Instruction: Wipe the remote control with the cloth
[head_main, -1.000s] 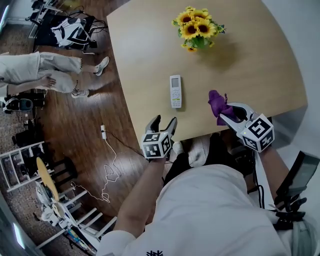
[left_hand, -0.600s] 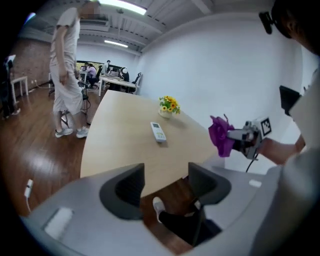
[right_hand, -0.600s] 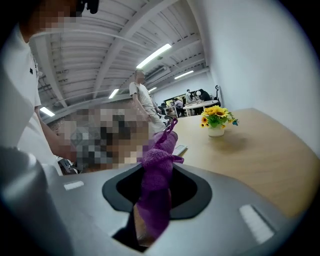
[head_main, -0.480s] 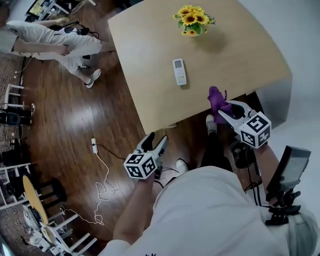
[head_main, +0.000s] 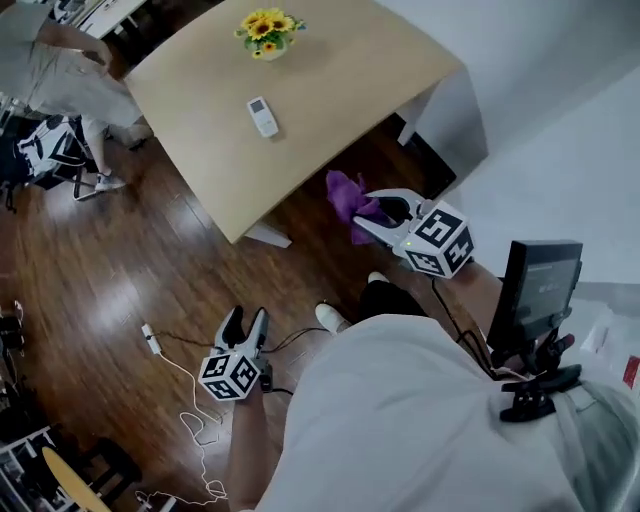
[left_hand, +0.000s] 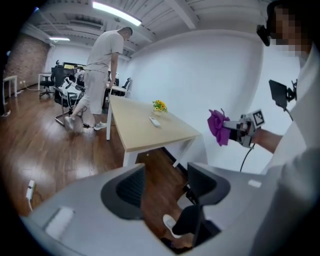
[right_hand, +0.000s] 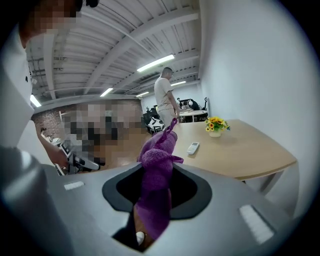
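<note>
Pinching the cloth ready for wiping, right tongs hang well apart from the remote control; left tongs gape empty.

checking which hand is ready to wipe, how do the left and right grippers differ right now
The left gripper has its jaws apart and empty; the right gripper is shut on the purple cloth. The left gripper hangs low over the wood floor; the right gripper is held up nearer the table. Both are short of the remote control.
</note>
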